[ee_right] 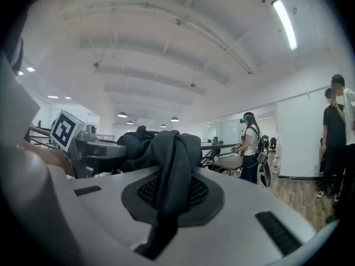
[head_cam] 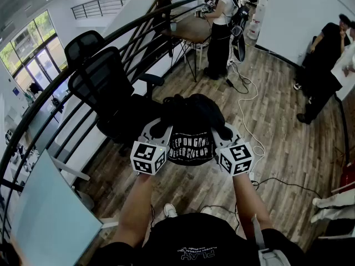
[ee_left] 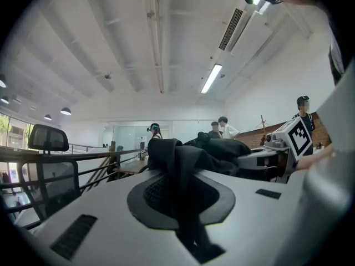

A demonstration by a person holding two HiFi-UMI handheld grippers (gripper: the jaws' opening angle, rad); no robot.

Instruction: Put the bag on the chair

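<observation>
Black fabric is bunching between both tools. The left tool (head_cam: 160, 131) is clamping a folded strap of the bag (head_cam: 192, 121), and the right tool (head_cam: 223, 133) is pinching another strap, its jaws almost meeting on the cloth. The bag is hanging in the air just to the right of the black mesh office chair (head_cam: 102, 90), above the wooden floor (head_cam: 277, 126). In the head view its left edge is overlapping the chair's seat, and I cannot tell whether the two are touching. White lettering is showing on the bag's front panel. The chair is standing beside a curved dark railing (head_cam: 66, 101), with a second office chair (head_cam: 83, 42) just behind it. Farther beyond the chair, a person (head_cam: 221, 26) is standing by a wooden tabletop (head_cam: 191, 29). Two more people (head_cam: 324, 65) are standing well off to the chair's right.
</observation>
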